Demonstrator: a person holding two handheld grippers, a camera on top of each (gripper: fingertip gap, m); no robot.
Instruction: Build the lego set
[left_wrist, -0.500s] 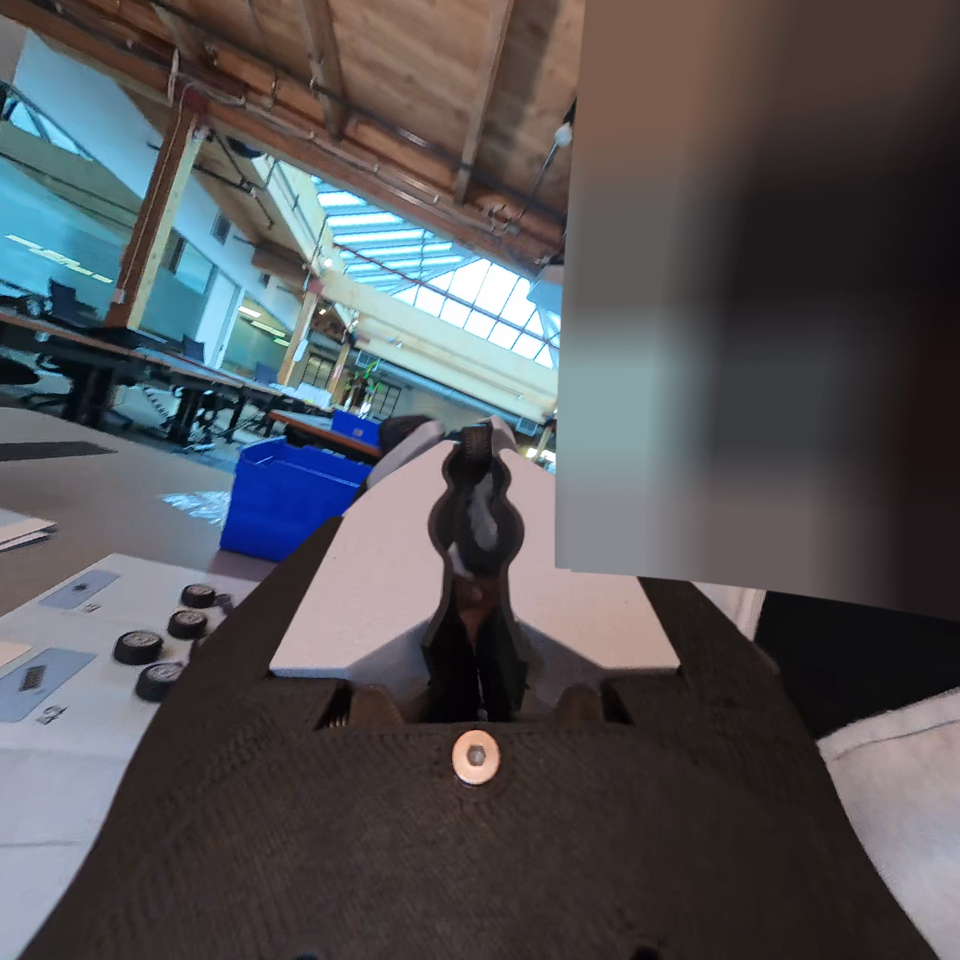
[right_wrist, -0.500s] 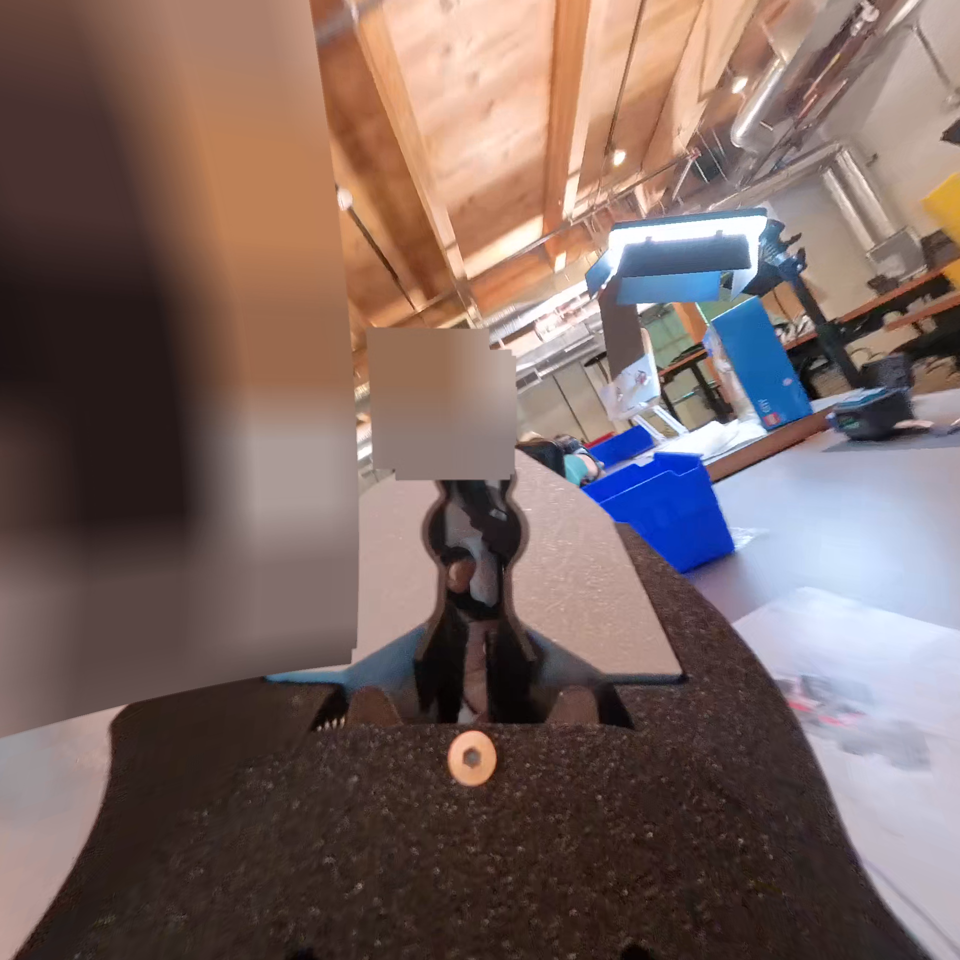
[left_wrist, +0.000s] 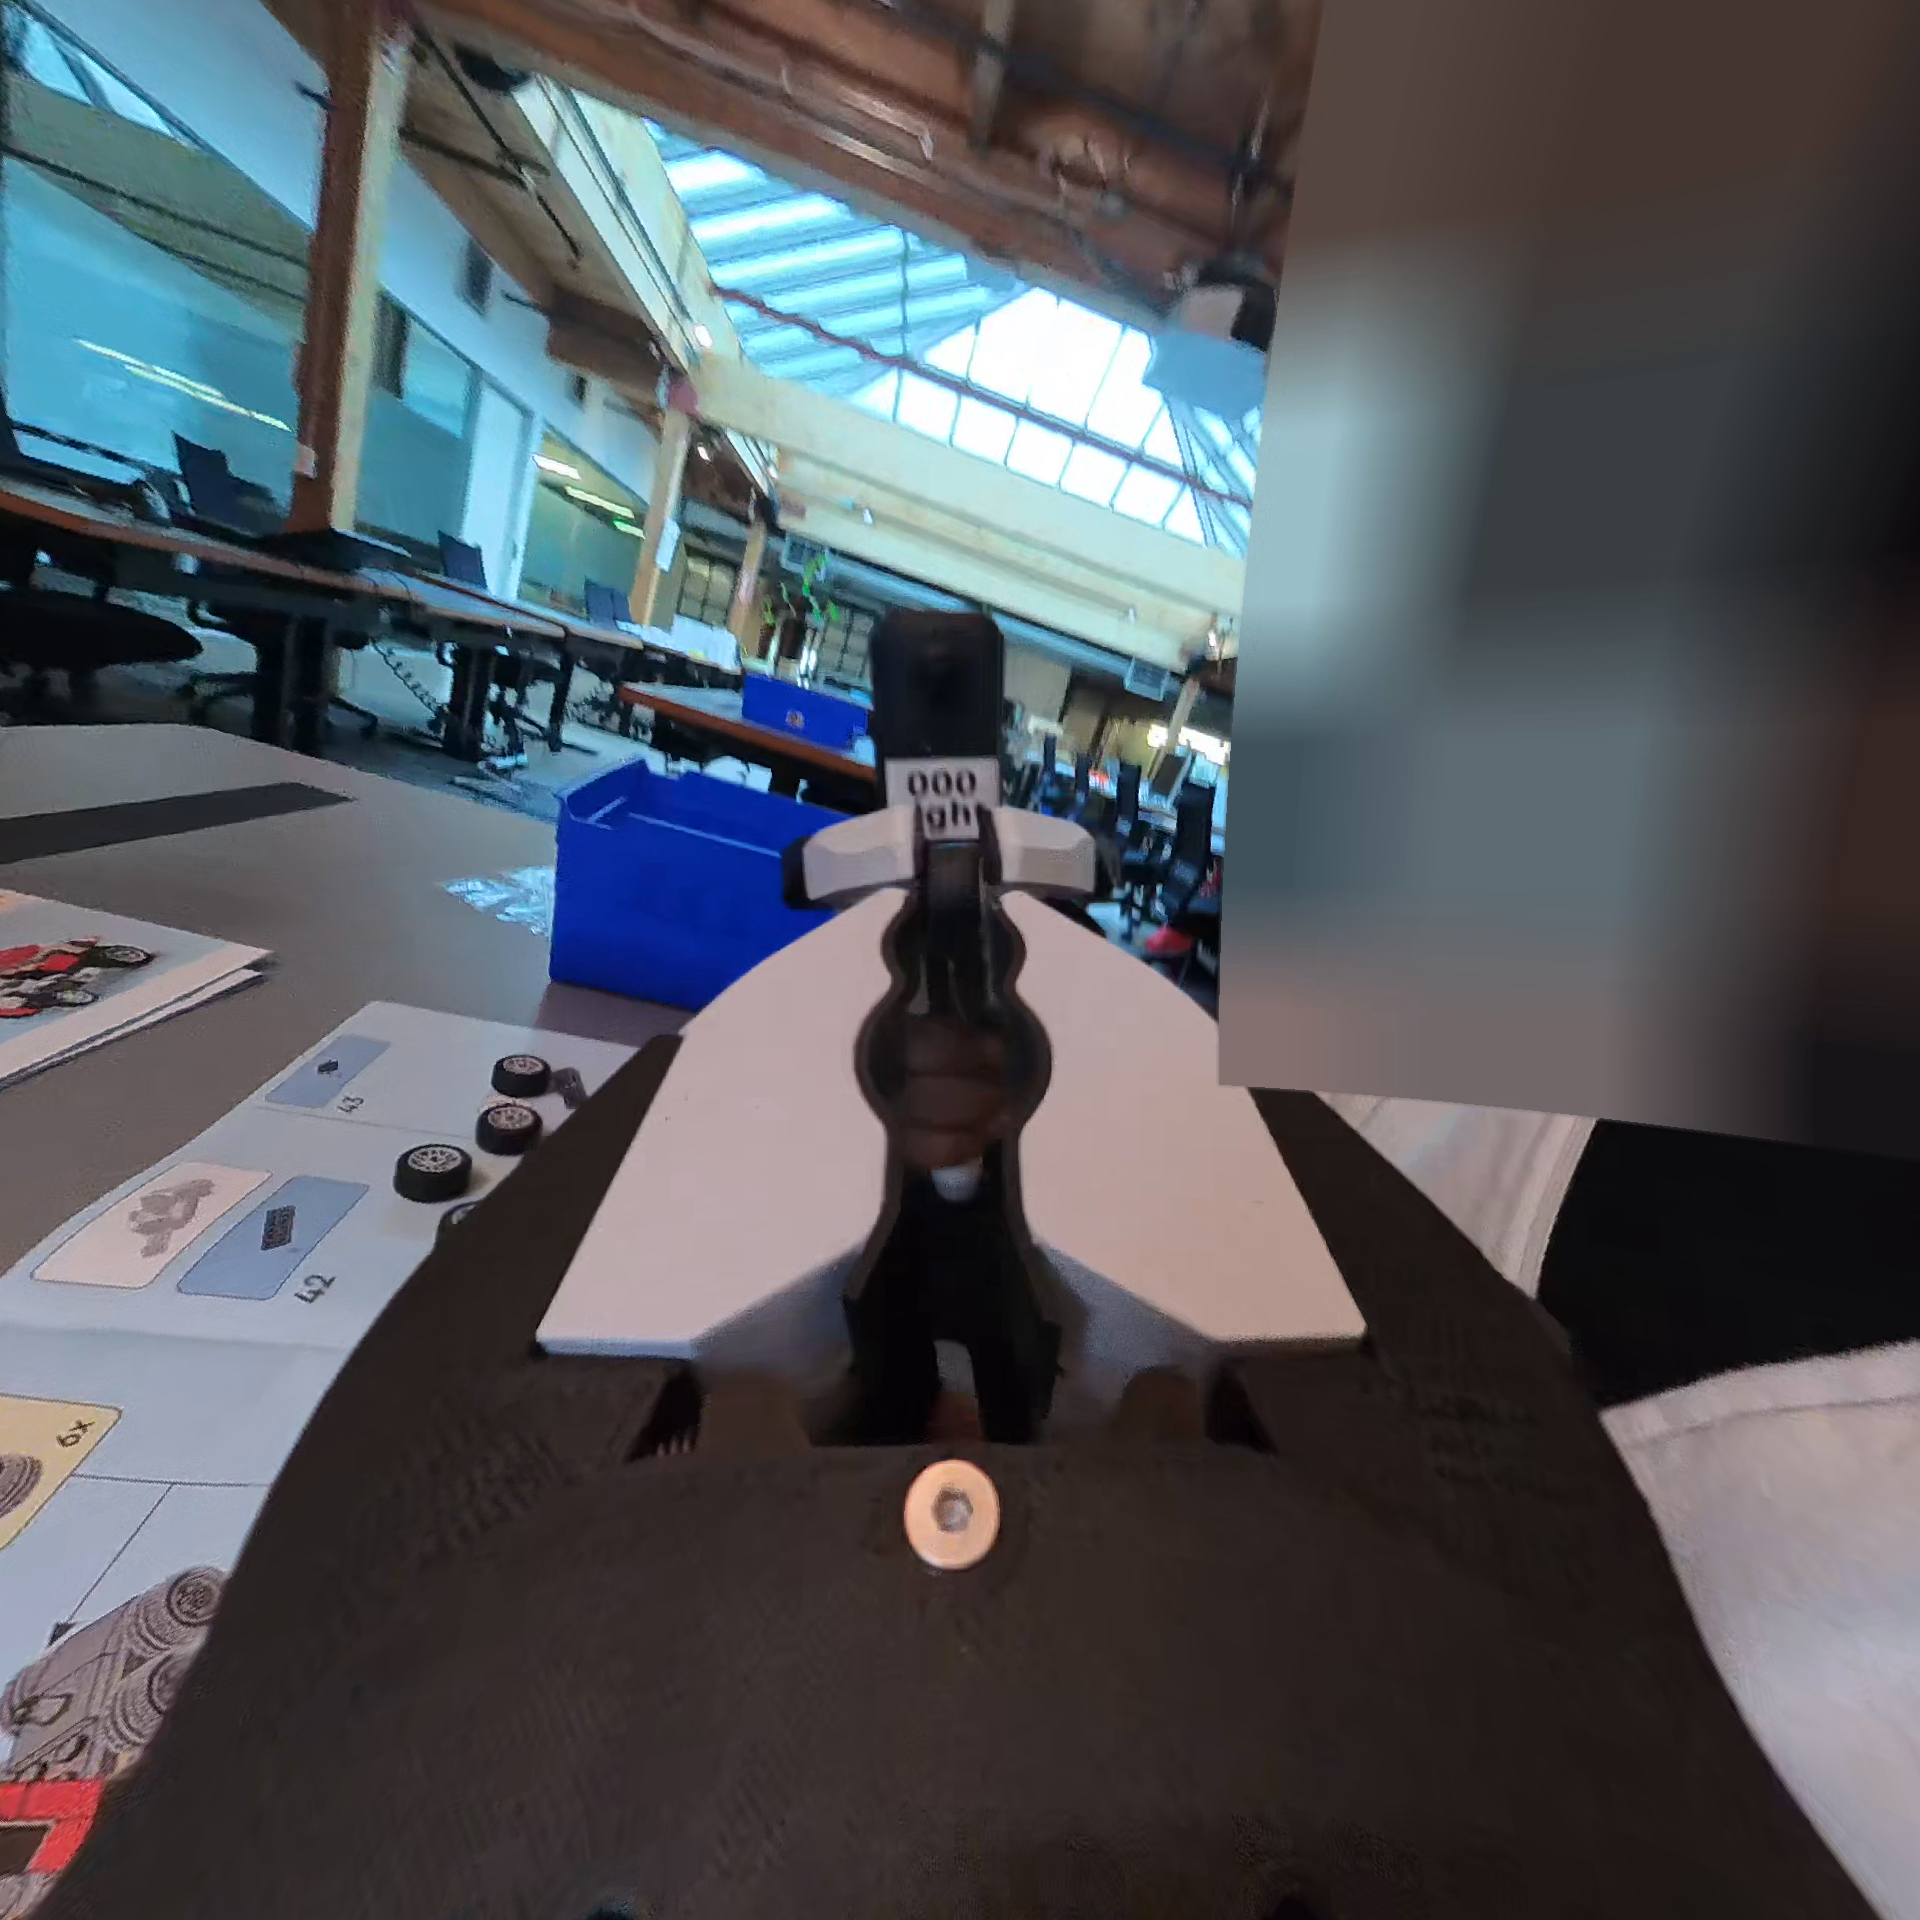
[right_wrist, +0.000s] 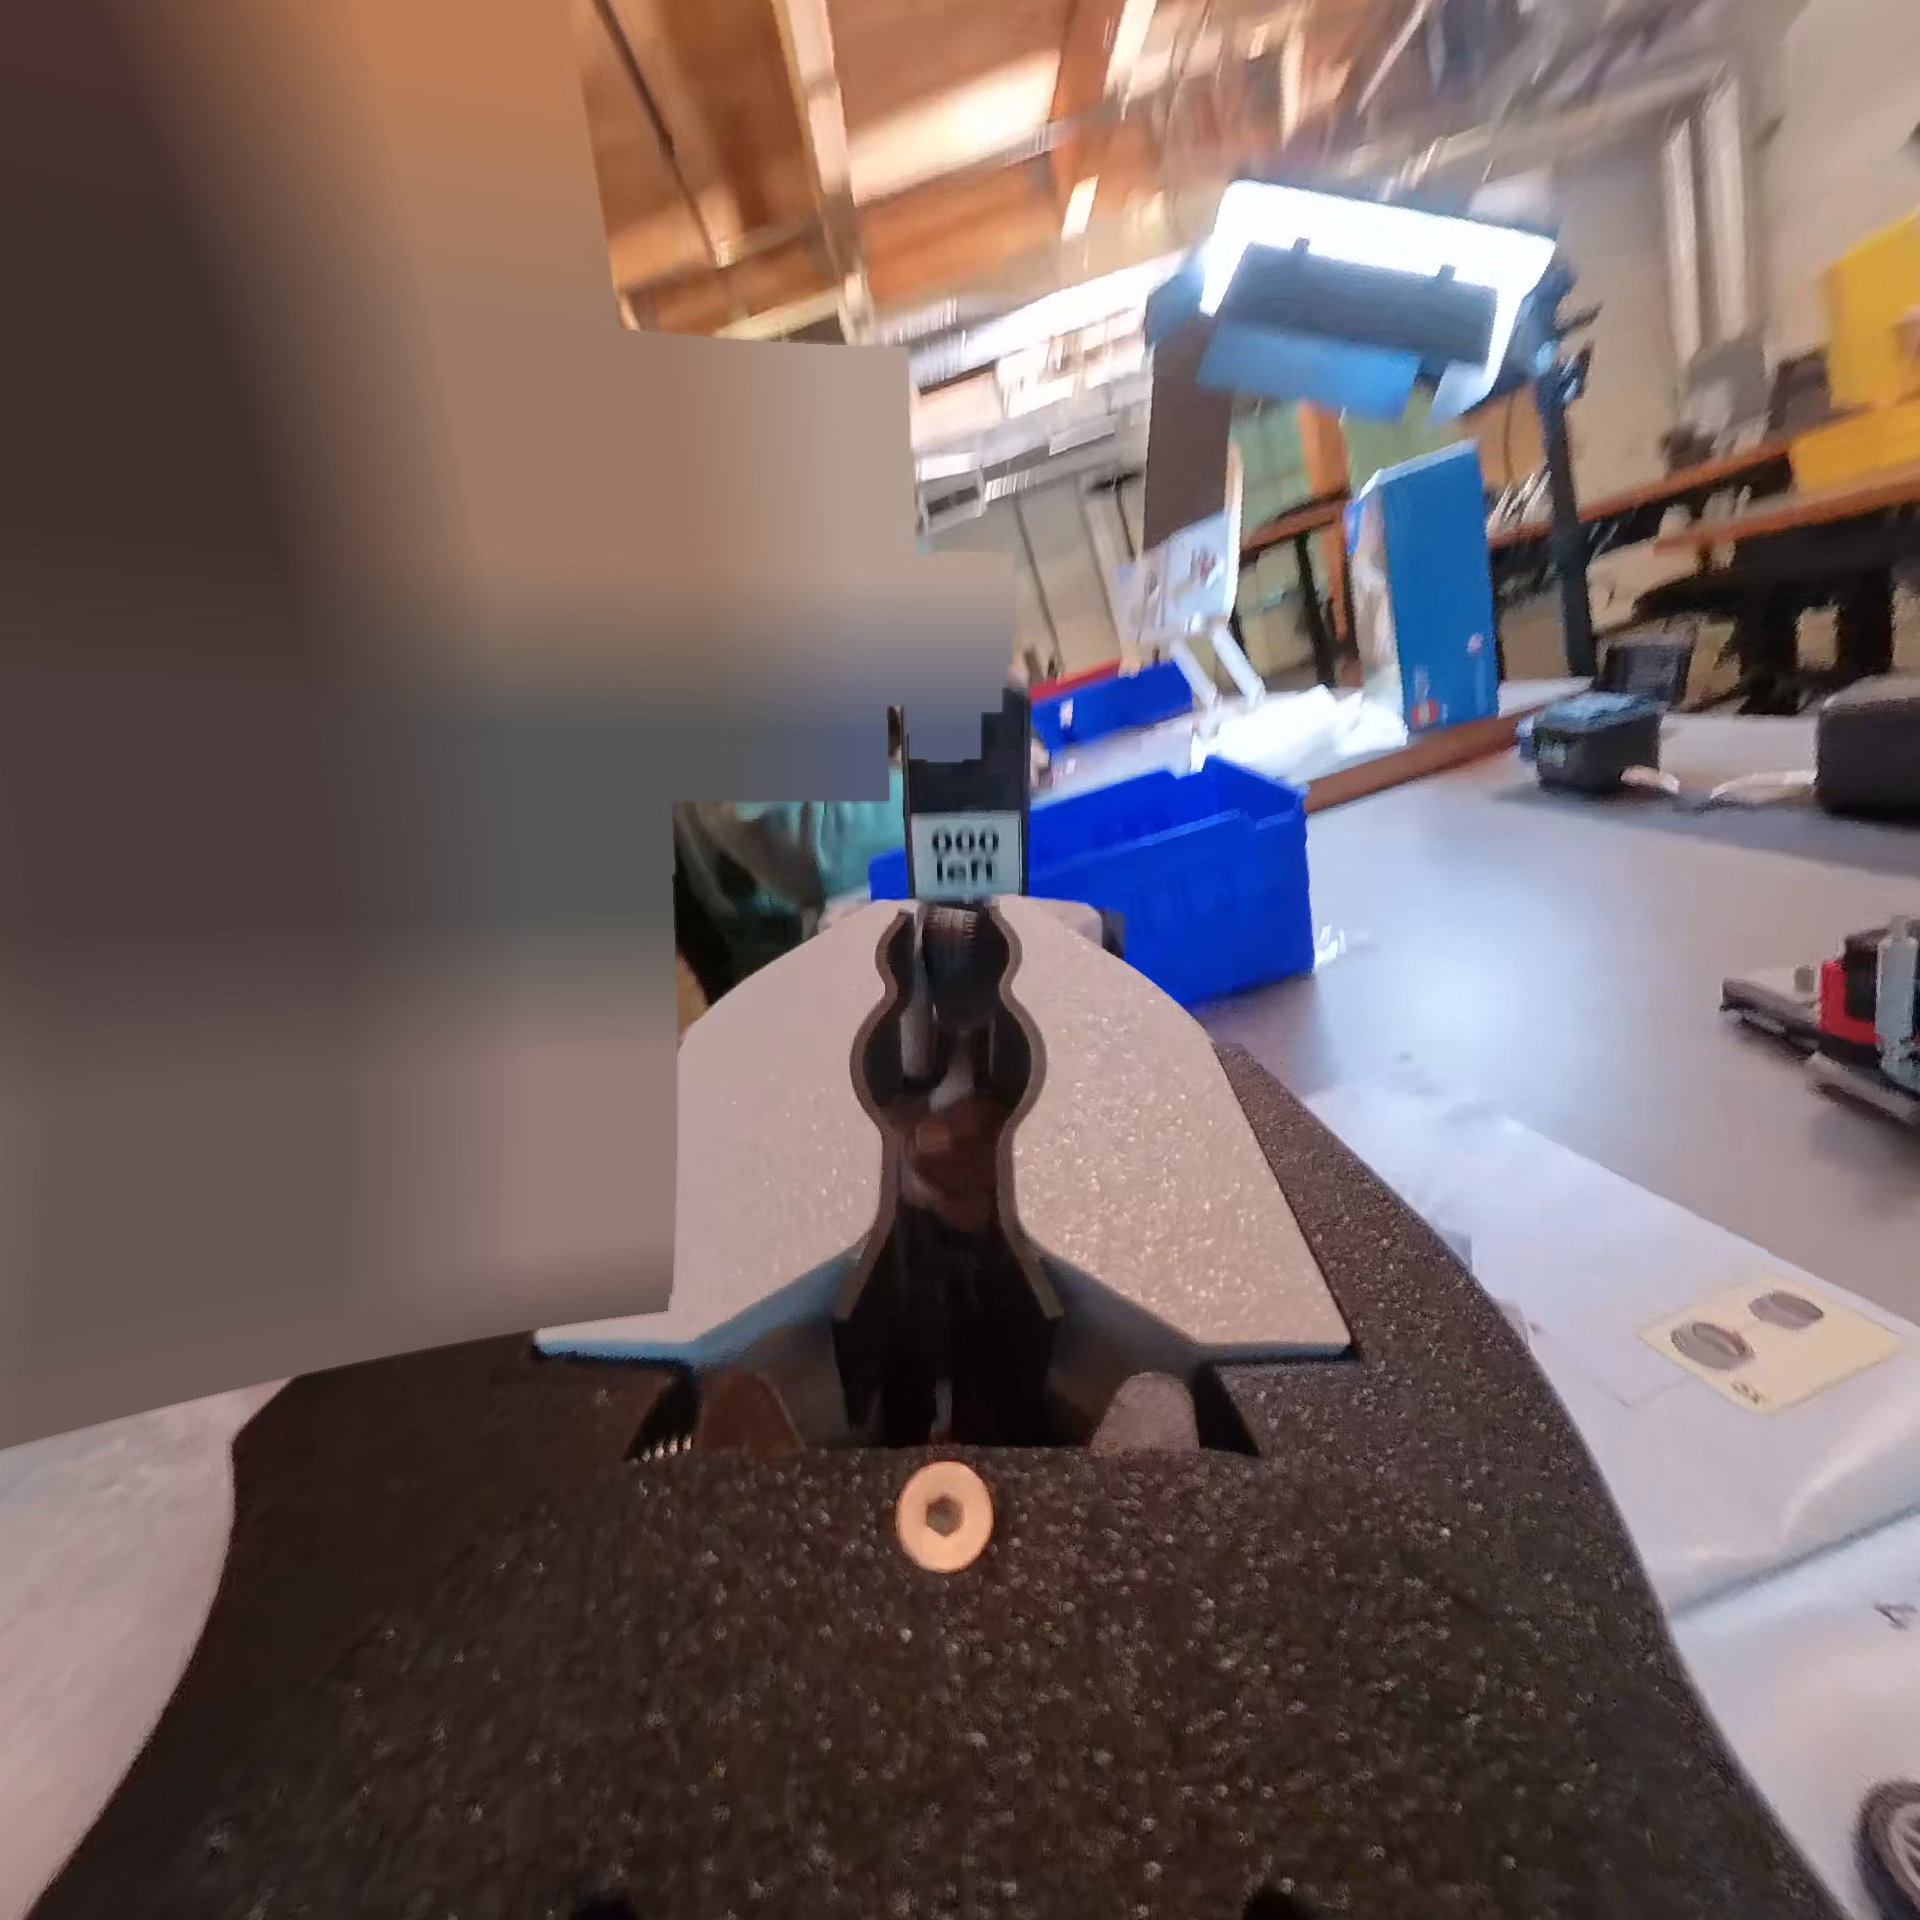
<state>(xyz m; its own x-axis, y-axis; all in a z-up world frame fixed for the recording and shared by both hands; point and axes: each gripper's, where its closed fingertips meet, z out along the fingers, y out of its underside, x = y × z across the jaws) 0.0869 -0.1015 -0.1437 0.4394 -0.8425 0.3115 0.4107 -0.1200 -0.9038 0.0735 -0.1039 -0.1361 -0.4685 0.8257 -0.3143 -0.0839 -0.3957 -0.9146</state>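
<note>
A small black tire (right_wrist: 951, 961) sits pinched at the tip of the closed right tool (right_wrist: 951, 935). The left tool (left_wrist: 951, 914), facing it, also looks closed; whether it grips anything I cannot tell. Three loose wheels (left_wrist: 433, 1171) lie on the instruction sheet (left_wrist: 208, 1299) on the surface (left_wrist: 312, 894), near a blue bin (left_wrist: 665, 883).

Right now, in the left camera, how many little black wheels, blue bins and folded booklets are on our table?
Black wheels: 4, one only half showing
Blue bins: 1
Folded booklets: 1
Total: 6
</note>
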